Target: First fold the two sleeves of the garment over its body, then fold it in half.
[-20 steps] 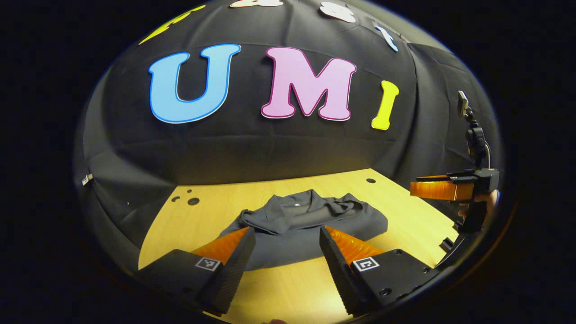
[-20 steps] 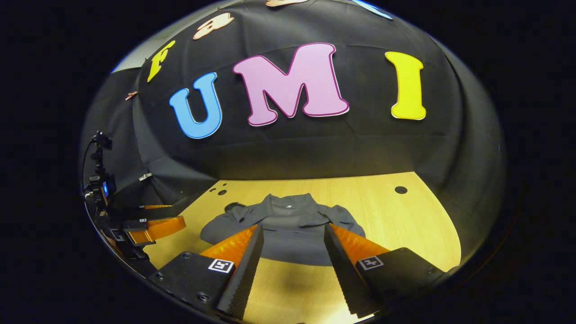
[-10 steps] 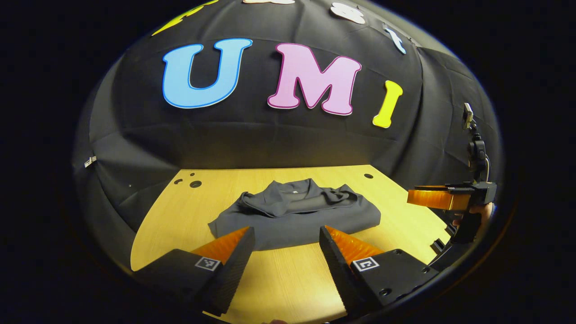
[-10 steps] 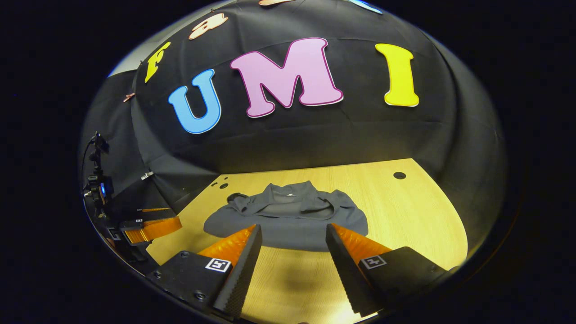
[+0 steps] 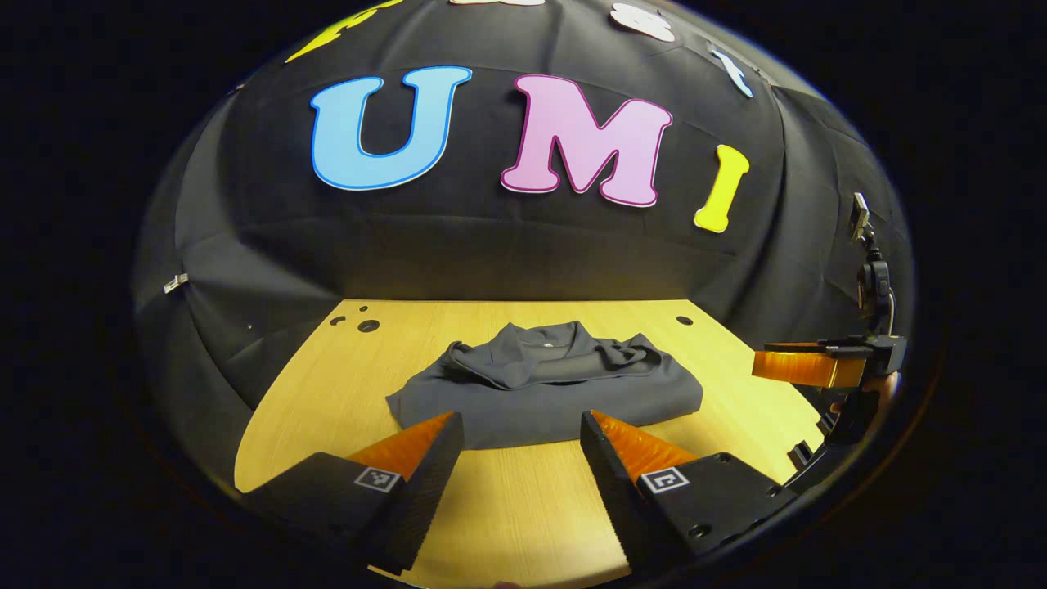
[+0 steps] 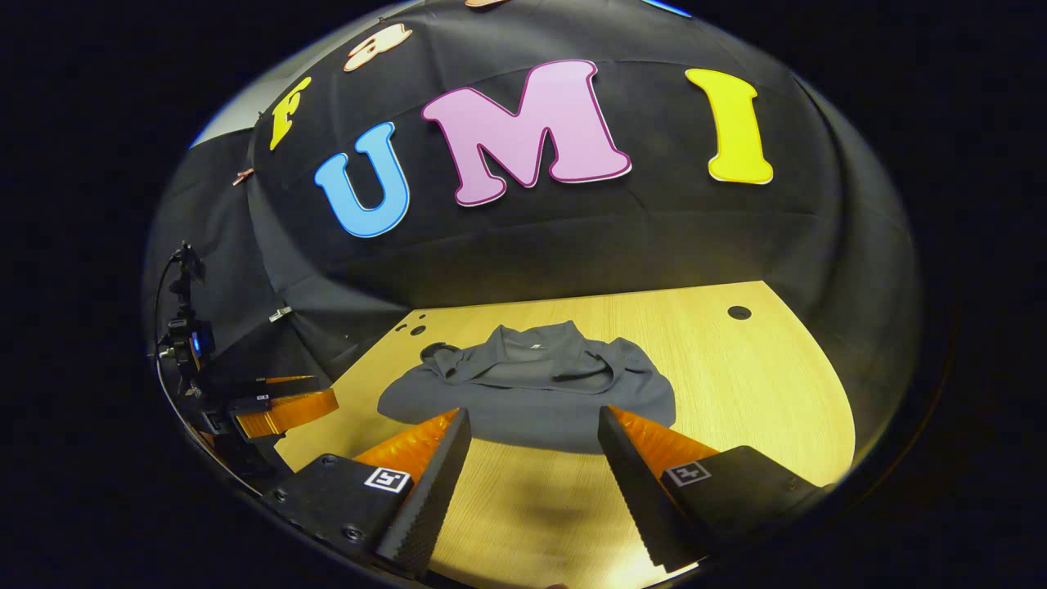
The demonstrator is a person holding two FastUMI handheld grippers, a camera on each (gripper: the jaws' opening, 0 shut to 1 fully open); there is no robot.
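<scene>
While one dark grey garment [image 5: 544, 388] lies folded into a compact bundle on the pale wooden surface [image 5: 523, 507], two hand-held grippers hang above that surface on the near side of the garment, neither touching it. There is one garment, one surface, and two hand-held grippers, each with two fingers.

In the left gripper view, the left hand-held gripper [image 5: 521, 446] has its fingers spread wide with nothing between them, its tips just short of the garment's near edge. The garment's collar (with a small pale tag) faces the far side, and bunched folds lie across its top. Off to the garment's right in that view, the right hand-held gripper [image 5: 800, 366] is held side-on, well apart from the cloth.

In the right gripper view, the right hand-held gripper [image 6: 533, 438] is likewise wide open and empty, its tips near the garment's [image 6: 532, 393] near edge, and the left hand-held gripper [image 6: 282, 407] shows to the garment's left.

Compared with a second ago, both hand-held grippers have drawn back: their fingertips then overlapped the cloth in the views, and now bare surface shows before it. The garment itself has kept its shape.
</scene>
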